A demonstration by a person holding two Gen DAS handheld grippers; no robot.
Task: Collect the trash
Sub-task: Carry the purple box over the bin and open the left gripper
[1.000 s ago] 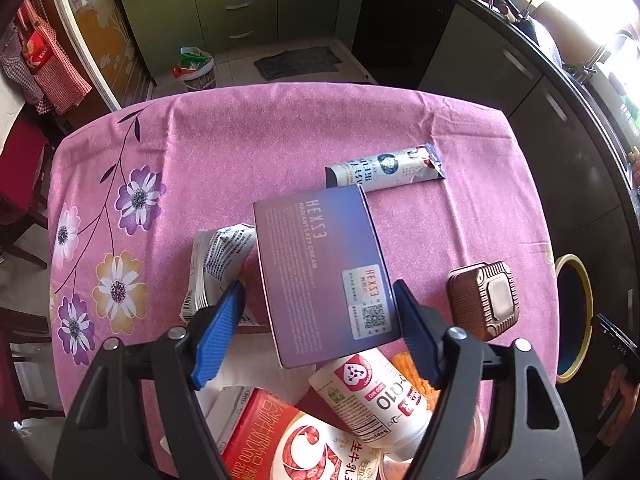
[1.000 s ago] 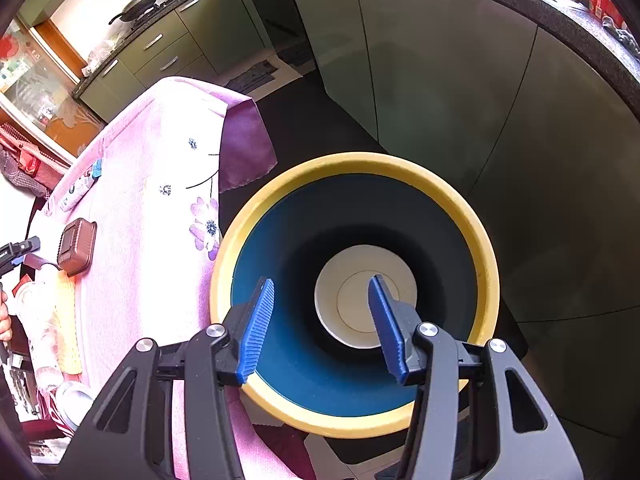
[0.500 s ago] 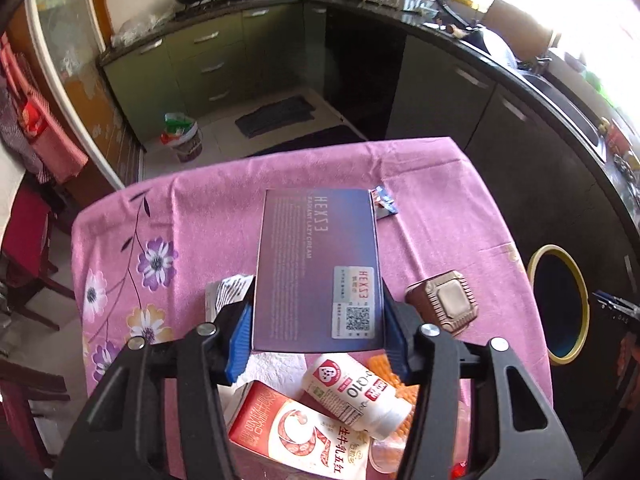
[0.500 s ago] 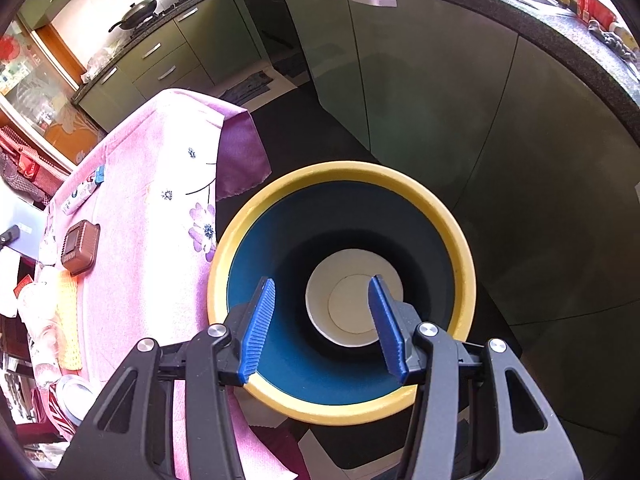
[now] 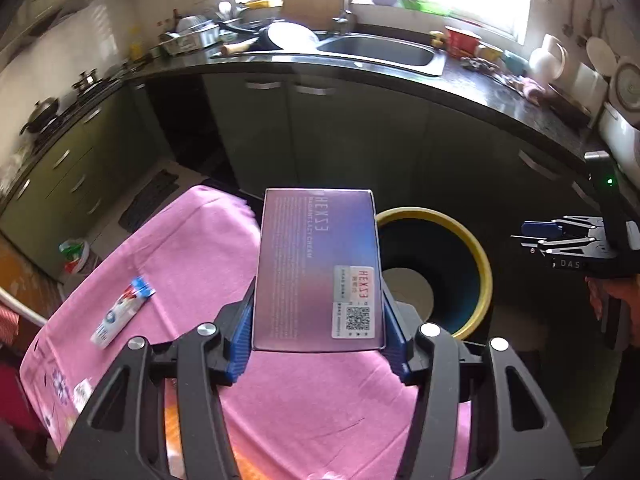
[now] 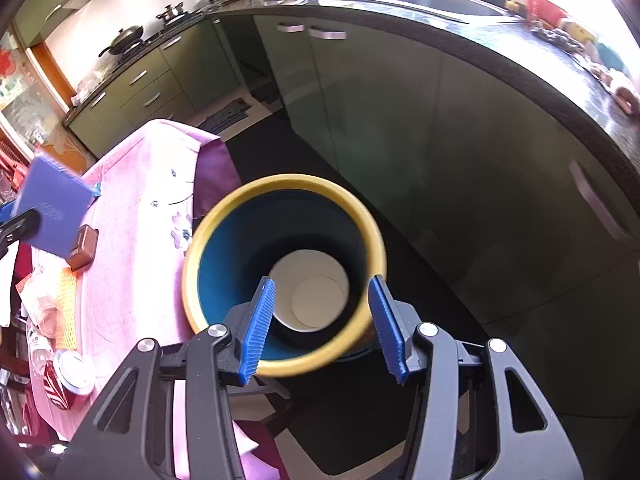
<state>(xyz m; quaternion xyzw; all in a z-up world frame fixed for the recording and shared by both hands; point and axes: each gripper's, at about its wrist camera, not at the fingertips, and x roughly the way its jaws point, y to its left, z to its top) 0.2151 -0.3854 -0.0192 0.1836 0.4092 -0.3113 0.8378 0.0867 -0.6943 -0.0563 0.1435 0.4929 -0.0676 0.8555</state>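
Purple box (image 5: 318, 268) is pinched between the blue fingers (image 5: 239, 344) of the left gripper (image 5: 318, 346), lifted above the pink-covered bench (image 5: 320, 408), near the yellow-rimmed bin (image 5: 478, 256). The right gripper (image 6: 324, 330) hangs over this bin (image 6: 200, 248), its fingers spread with nothing between them.

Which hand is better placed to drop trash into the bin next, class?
The left. The left gripper is clamped on the purple box, near the yellow-rimmed bin. The right gripper hangs open and empty above the bin.
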